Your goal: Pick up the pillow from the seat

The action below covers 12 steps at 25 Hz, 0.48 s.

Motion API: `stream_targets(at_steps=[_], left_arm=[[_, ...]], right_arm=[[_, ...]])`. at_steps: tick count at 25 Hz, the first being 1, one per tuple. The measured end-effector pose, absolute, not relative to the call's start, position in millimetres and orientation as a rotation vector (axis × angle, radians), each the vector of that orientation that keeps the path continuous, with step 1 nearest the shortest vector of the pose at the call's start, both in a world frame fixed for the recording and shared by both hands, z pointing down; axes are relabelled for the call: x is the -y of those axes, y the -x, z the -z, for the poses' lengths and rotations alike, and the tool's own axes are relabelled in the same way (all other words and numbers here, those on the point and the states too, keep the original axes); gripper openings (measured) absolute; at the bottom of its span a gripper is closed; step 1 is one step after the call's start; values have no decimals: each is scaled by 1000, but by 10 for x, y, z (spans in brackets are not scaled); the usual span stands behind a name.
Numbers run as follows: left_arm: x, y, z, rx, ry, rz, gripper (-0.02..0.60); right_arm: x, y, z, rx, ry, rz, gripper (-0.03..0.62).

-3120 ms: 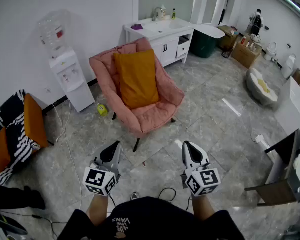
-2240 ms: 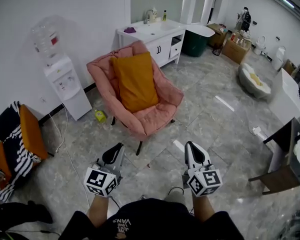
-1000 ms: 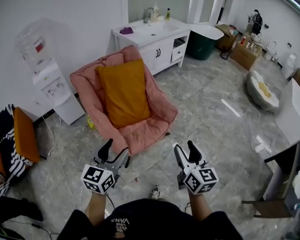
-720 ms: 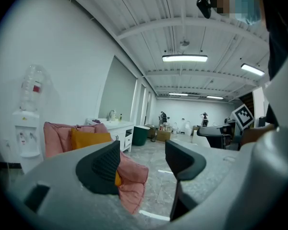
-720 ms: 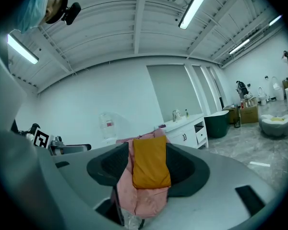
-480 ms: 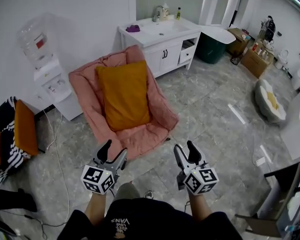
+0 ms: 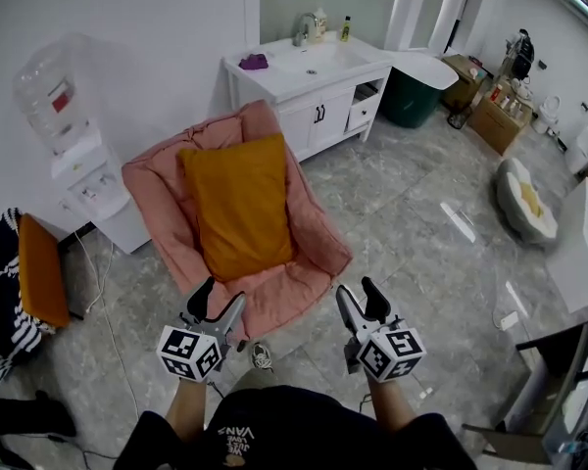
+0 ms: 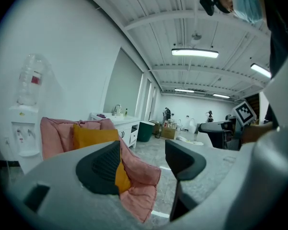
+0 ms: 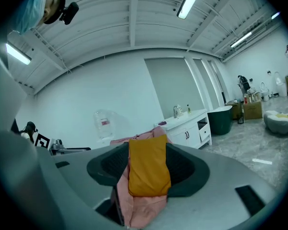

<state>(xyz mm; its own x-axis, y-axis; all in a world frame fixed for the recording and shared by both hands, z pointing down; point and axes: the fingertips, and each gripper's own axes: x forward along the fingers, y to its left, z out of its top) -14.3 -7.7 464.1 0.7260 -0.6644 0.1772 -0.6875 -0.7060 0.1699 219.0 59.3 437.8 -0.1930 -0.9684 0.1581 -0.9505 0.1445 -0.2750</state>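
Note:
An orange pillow (image 7: 237, 204) leans upright against the back of a pink padded chair (image 7: 309, 262), its lower edge on the seat. Both grippers are held level in front of the chair, short of its front edge and touching nothing. My left gripper (image 7: 219, 297) is open, and in the left gripper view its jaws (image 8: 144, 159) frame the pillow (image 8: 93, 137) and the chair (image 8: 139, 176) from the side. My right gripper (image 7: 356, 290) is open too. In the right gripper view the pillow (image 9: 149, 171) shows between its empty jaws, still some way off.
A water dispenser (image 7: 78, 155) stands left of the chair and a white sink cabinet (image 7: 309, 86) behind it. A striped chair with orange cushions (image 7: 20, 272) is at far left. A dark green bin (image 7: 412, 101), a pet bed (image 7: 524, 204) and a white table (image 7: 583, 253) lie to the right.
The view and both grippers have moved closer to the pink chair, so chair and pillow now sit just ahead of the fingertips. Both grippers stay open and empty.

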Motion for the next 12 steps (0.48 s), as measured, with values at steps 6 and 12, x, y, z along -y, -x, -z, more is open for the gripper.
stream_targets(at_steps=[6, 12], left_arm=[[700, 249, -4630, 1043, -2727, -168, 290], [1146, 569, -4674, 1095, -2702, -138, 290]], right_arm=[[11, -2039, -4365, -2324, 1977, 492, 229], [538, -1801, -4362, -2351, 1957, 480, 229]])
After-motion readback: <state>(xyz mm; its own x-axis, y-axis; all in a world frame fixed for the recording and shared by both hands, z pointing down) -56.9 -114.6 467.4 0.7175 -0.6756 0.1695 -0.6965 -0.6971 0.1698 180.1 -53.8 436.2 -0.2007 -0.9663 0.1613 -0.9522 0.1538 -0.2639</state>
